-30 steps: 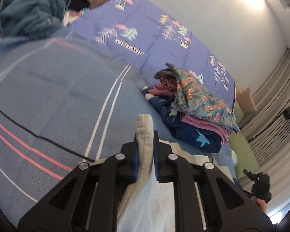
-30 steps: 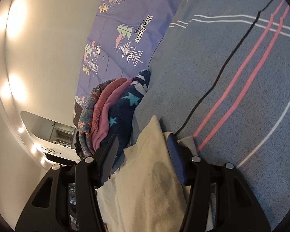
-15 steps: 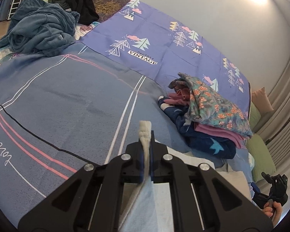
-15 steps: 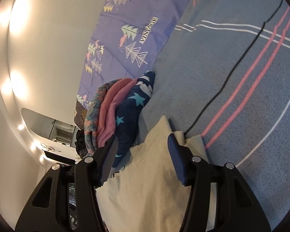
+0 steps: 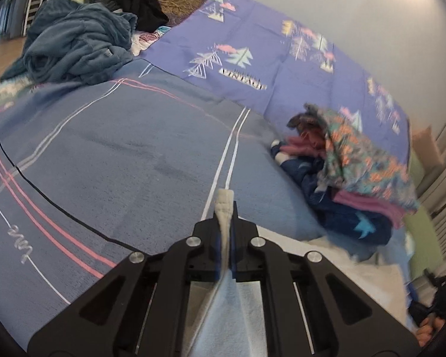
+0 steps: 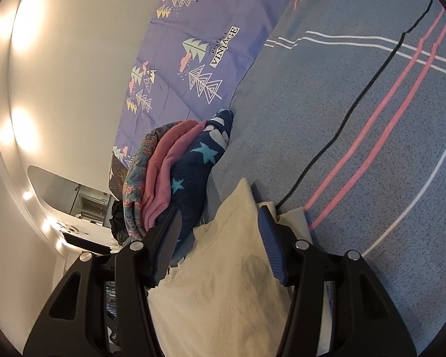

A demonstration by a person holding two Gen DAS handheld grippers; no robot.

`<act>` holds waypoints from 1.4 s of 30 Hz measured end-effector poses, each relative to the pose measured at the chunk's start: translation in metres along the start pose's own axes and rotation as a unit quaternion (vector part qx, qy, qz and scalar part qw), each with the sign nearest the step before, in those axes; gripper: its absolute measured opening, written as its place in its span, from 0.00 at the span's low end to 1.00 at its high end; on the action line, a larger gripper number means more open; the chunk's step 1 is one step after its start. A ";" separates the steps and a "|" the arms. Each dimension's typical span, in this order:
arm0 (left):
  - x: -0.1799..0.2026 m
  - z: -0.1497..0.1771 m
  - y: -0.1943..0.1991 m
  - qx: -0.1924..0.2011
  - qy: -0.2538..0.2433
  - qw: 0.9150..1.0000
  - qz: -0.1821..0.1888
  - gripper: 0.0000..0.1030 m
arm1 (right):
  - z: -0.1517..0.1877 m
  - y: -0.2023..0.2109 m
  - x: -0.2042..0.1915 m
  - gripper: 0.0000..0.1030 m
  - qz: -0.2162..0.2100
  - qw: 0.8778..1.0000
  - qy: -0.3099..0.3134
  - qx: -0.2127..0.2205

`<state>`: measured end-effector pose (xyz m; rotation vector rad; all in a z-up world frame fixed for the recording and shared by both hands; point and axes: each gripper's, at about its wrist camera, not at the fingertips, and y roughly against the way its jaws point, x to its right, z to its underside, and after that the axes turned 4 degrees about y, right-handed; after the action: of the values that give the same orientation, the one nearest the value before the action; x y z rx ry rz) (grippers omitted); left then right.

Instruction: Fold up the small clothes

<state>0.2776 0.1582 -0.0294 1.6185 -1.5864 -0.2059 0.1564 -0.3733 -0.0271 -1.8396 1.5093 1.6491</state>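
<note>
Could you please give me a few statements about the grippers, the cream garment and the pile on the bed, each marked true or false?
1. The left gripper is shut on the cream garment. True.
2. The right gripper is clamped tight. False: its jaws stand apart, the garment between them.
3. The clothes pile has a floral piece on top. True.
4. The bedspread is plain white. False: blue-grey with stripes.

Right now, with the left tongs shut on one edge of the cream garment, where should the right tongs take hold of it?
Probably the raised cream corner of the cream garment between the open right tongs. Push straight ahead along the fingers and close. That corner stands up off the blue bedspread, so both pads can straddle it. The left tongs already pinch another edge.
</note>
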 end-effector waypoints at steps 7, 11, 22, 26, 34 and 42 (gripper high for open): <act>-0.002 -0.004 0.028 0.008 0.013 1.000 0.005 0.60 | 0.001 0.025 -0.028 0.53 -0.035 0.999 0.018 0.009; -0.007 0.009 0.095 0.016 0.027 0.996 0.087 0.63 | 0.024 0.076 -0.055 0.54 -0.082 0.995 0.049 0.010; -0.099 0.171 0.209 -0.119 0.145 0.957 0.223 0.70 | 0.165 0.195 0.029 0.66 -0.071 0.994 -0.081 -0.004; -0.105 0.184 0.203 -0.143 0.173 0.952 0.206 0.71 | 0.176 0.198 0.051 0.68 -0.076 0.987 -0.144 -0.010; -0.094 0.166 0.169 -0.150 0.232 0.945 0.176 0.71 | 0.170 0.170 0.036 0.68 -0.008 0.990 -0.133 -0.040; -0.086 0.156 0.150 -0.138 0.266 0.939 0.169 0.67 | 0.158 0.141 0.033 0.57 0.024 0.991 -0.124 -0.034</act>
<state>0.0497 0.1892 -0.0685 1.0457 -1.3098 0.1761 -0.0539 -0.3347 -0.0463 -1.5711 1.4164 1.8929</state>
